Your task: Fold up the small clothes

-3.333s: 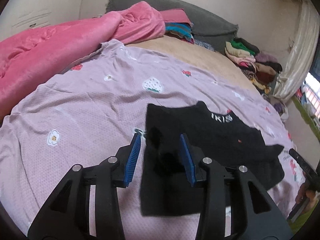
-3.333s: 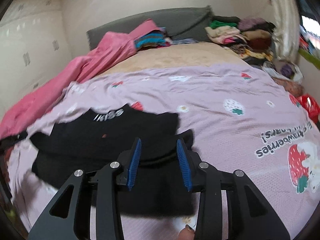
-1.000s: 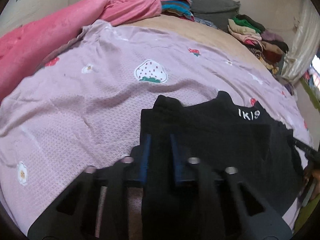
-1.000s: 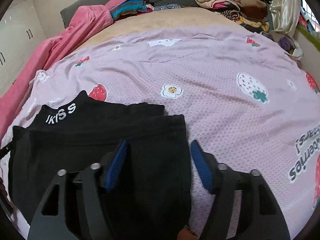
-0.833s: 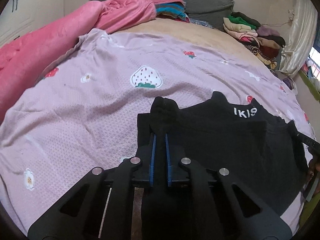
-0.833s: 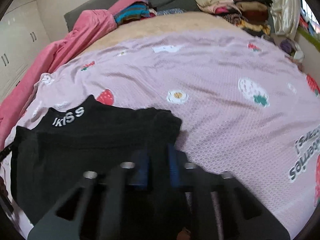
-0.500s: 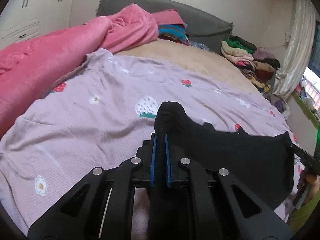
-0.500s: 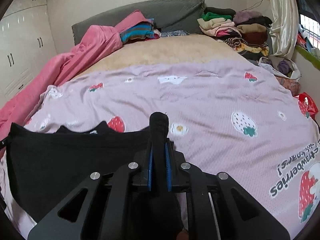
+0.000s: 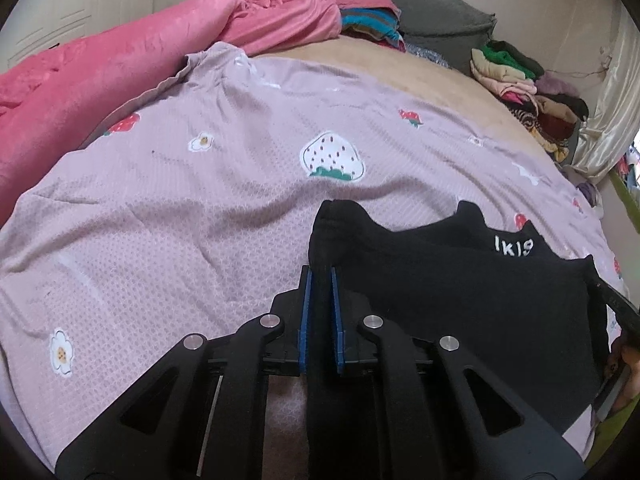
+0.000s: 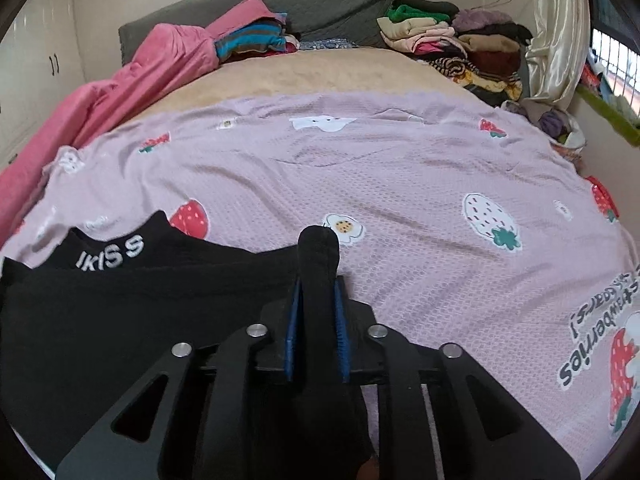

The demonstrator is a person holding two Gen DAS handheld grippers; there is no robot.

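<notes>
A small black garment (image 9: 460, 292) with white lettering (image 9: 512, 246) at its collar lies on the lilac bedspread (image 9: 200, 208). My left gripper (image 9: 319, 276) is shut on a bunched black corner that sticks up past the blue pads. In the right wrist view the same garment (image 10: 140, 312) spreads to the left. My right gripper (image 10: 318, 288) pinches its other corner, and the cloth sits between the pads while the jaws are opening slightly. The held edge is doubled over the lower part, just short of the collar lettering (image 10: 112, 256).
A pink blanket (image 9: 120, 60) is heaped along the left and far side of the bed. Folded clothes (image 10: 460, 44) are piled at the far right by a curtain. A hand (image 9: 624, 360) shows at the right edge of the left wrist view.
The right gripper closed on the garment's corner. Both grippers lifted the black cloth, hiding the lettering half a second ago, then brought it lower so the lettering shows again.
</notes>
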